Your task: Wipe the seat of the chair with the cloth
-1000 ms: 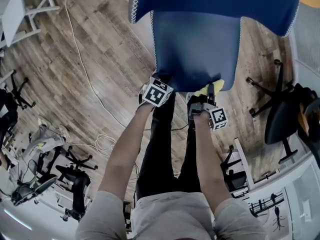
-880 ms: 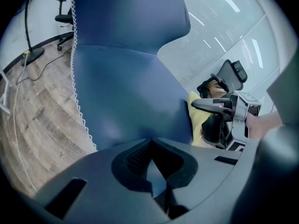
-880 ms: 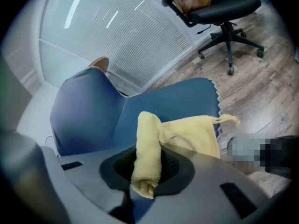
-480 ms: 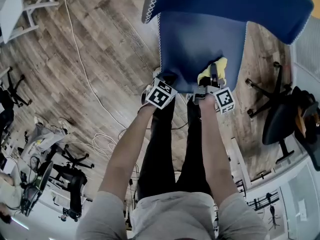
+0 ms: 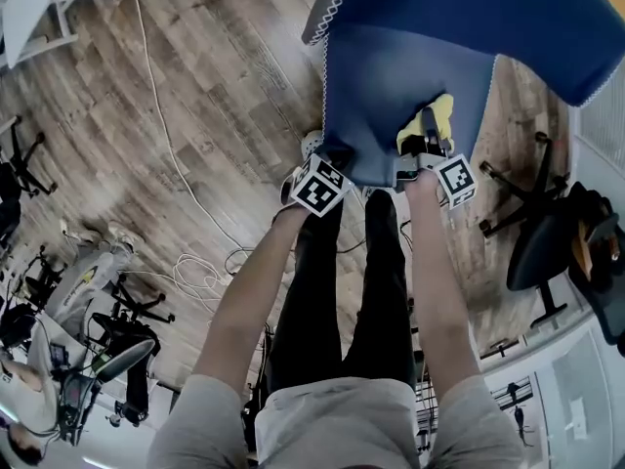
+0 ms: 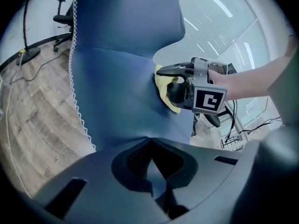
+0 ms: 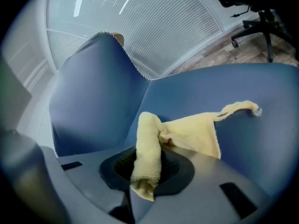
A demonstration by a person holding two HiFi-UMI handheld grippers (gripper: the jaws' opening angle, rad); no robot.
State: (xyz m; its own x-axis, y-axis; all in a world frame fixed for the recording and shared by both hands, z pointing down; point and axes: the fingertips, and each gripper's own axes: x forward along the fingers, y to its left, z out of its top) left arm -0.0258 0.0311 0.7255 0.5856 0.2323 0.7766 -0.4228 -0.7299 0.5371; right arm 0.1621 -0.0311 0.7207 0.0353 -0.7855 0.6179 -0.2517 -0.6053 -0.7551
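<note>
The blue chair seat fills the top of the head view, with its backrest beyond. A yellow cloth lies on the seat's right part, and my right gripper is shut on it. In the right gripper view the cloth is bunched between the jaws and spreads out over the seat. My left gripper sits at the seat's front left edge. In the left gripper view its jaws are shut on the seat's front edge; the right gripper and cloth show beyond.
A wooden floor surrounds the chair, with a white cable running across it. A black office chair stands to the right, more chairs at lower left, and a white frame at top left.
My right gripper has pushed the cloth from the seat's front edge farther onto the seat. The left gripper stays at the front left edge.
</note>
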